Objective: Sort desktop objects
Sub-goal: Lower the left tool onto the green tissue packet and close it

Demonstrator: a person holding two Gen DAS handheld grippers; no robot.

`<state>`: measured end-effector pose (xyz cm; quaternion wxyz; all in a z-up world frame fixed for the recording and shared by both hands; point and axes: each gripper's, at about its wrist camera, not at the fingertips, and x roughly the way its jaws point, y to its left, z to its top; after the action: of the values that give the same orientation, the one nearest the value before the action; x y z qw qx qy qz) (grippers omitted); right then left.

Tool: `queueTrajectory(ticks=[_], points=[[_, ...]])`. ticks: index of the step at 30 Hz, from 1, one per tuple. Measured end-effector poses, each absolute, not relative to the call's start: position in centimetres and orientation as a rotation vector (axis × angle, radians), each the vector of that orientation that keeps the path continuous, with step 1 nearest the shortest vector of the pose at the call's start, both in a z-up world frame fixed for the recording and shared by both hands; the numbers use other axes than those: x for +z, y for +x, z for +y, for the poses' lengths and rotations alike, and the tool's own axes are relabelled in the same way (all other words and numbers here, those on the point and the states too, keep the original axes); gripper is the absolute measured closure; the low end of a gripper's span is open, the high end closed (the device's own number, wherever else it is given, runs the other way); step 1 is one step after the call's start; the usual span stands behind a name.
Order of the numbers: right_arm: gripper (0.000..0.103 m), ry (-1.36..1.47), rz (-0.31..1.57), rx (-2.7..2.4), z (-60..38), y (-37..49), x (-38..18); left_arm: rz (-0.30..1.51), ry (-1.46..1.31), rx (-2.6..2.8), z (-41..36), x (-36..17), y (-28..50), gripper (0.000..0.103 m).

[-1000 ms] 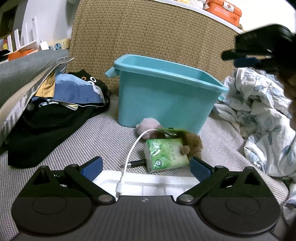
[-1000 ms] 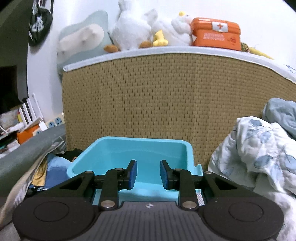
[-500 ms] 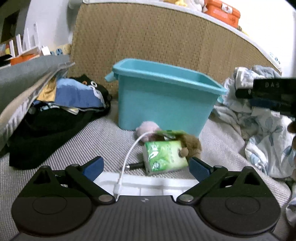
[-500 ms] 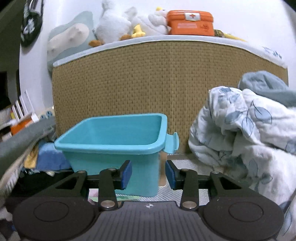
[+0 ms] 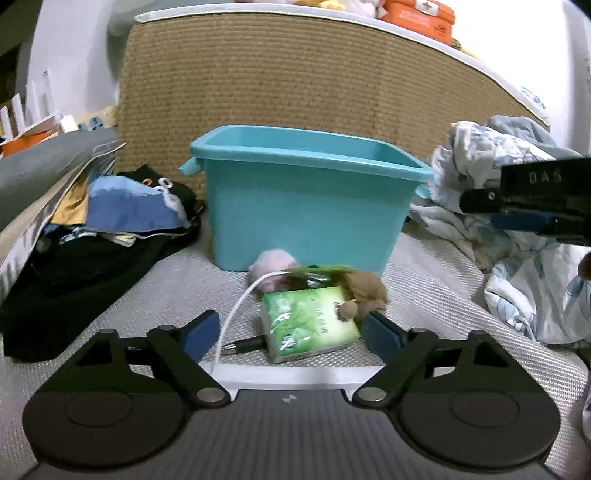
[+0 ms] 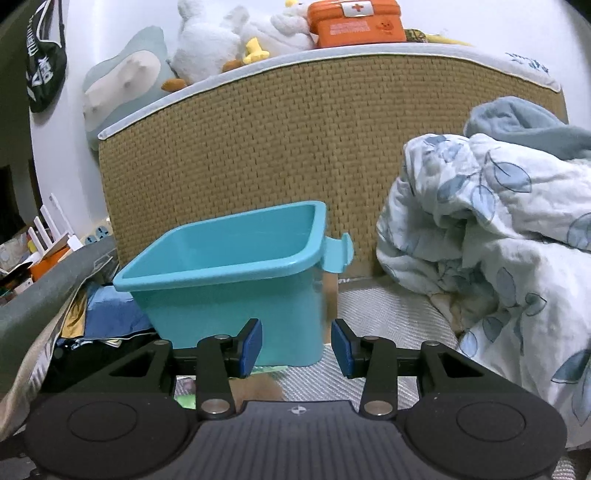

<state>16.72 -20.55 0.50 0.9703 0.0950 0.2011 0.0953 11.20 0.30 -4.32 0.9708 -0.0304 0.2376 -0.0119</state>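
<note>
Left wrist view shows your left tool [image 5: 290, 332] spread and empty near the tissue pack [image 5: 309, 323], right tool [image 6: 296, 345] likewise apart; the teal bin [image 5: 306, 206] looks empty, sorting barely begun.

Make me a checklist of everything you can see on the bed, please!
Surface: grey woven mat, mostly bare in front.
Job's things: teal bin upright; green tissue pack, brown plush, pink plush lying before it.
Clutter: clothes pile beside the bin, floral quilt on the other side.
Grippers: left tongs open, empty; right tongs open, empty.
Cables: white cable with dark plug by the pack.
Surroundings: woven headboard, orange first-aid box, white plush toys on top.
</note>
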Motion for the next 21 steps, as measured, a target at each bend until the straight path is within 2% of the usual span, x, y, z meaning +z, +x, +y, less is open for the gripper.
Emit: queueTrajectory(ticks=[6, 15, 16, 21], points=[[0.058, 0.216, 0.405, 0.193, -21.3, 16.9, 0.5, 0.468, 0.036, -0.024, -1.7, -5.0, 11.2, 0.031], [0.058, 0.212, 0.411, 0.236, -21.1, 16.9, 0.5, 0.447, 0.023, -0.098, -2.2, -4.9, 12.8, 0.043], [0.058, 0.199, 0.404, 0.239, -21.0, 16.7, 0.6, 0.443, 0.038, -0.095, -2.2, -4.8, 13.0, 0.046], [0.058, 0.176, 0.389, 0.252, -20.9, 16.4, 0.8, 0.427, 0.068, -0.082, -2.2, -4.4, 13.7, 0.047]])
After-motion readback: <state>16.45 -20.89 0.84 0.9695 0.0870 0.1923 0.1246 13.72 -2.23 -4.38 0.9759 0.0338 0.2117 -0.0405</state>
